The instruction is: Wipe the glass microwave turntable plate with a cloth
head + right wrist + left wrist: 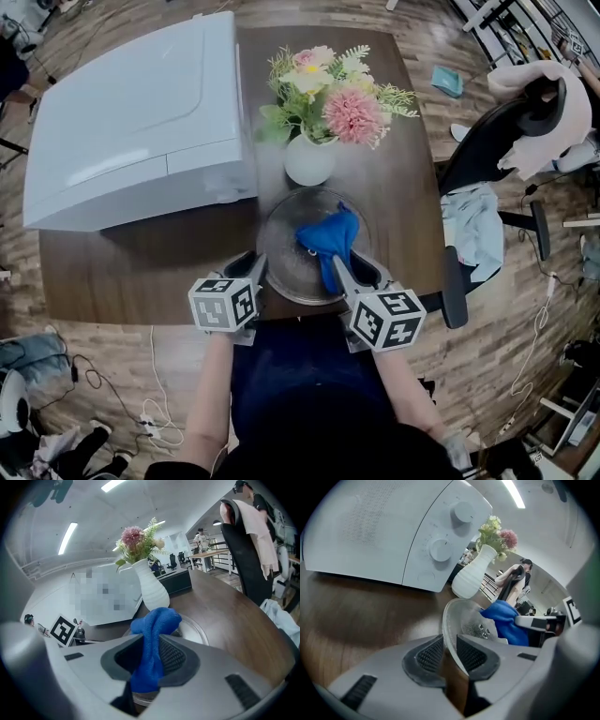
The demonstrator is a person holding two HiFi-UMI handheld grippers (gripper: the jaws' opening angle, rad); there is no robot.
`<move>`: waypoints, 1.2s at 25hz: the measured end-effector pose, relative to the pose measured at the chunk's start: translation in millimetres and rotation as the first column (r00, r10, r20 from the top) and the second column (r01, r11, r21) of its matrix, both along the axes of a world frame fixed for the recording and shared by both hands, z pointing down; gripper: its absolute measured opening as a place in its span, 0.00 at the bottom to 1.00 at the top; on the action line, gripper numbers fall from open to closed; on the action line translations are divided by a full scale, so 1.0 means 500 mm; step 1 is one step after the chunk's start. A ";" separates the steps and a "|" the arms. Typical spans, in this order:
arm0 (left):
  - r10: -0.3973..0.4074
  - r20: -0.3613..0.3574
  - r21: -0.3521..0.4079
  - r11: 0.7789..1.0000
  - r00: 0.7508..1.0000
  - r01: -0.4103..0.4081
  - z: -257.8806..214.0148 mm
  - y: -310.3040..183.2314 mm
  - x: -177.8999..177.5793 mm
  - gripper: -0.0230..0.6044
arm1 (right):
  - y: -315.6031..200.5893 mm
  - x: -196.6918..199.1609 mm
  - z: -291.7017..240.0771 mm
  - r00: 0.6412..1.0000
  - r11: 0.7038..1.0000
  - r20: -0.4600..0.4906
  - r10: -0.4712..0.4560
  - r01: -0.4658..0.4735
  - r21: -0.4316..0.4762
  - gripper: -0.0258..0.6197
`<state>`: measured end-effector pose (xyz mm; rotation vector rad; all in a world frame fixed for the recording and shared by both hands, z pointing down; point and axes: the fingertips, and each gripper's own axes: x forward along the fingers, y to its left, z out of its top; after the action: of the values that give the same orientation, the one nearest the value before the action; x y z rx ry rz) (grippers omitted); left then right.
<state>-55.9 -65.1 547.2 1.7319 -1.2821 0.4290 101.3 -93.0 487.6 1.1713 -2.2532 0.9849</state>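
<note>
The round glass turntable plate (291, 258) lies at the table's near edge, in front of a white vase. My left gripper (257, 277) is shut on the plate's left rim; in the left gripper view the glass edge (457, 634) stands between the two pads. My right gripper (337, 274) is shut on a blue cloth (328, 236), whose bunched free end rests on the right part of the plate. In the right gripper view the cloth (153, 634) rises out of the jaws over the plate (194, 630).
A white microwave (141, 122) fills the table's left half. The white vase of flowers (311, 155) stands just behind the plate. A black office chair (511, 141) with clothes on it is to the right. Cables lie on the wooden floor (150, 412).
</note>
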 end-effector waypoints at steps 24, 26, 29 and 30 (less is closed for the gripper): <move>0.051 0.025 -0.034 0.998 0.998 -0.050 0.009 0.002 0.005 0.12 | -0.014 -0.265 0.064 0.951 0.953 -0.055 -0.303 0.303 -0.001 0.17; 0.051 0.030 -0.042 0.998 0.998 -0.049 0.012 0.003 0.004 0.12 | -0.002 -0.282 0.087 0.937 0.940 -0.074 -0.341 0.340 -0.025 0.17; 0.050 0.037 -0.053 0.997 0.998 -0.048 0.014 0.004 0.003 0.12 | -0.005 -0.282 0.112 0.935 0.941 -0.101 -0.339 0.336 -0.042 0.17; 0.050 0.035 -0.053 0.997 0.998 -0.048 0.014 0.003 0.003 0.12 | -0.008 -0.280 0.115 0.934 0.941 -0.110 -0.340 0.337 -0.044 0.17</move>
<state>-54.3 -63.4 554.2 1.7212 -1.2456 0.5203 -38.8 -97.0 544.9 0.7699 -2.2421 0.7840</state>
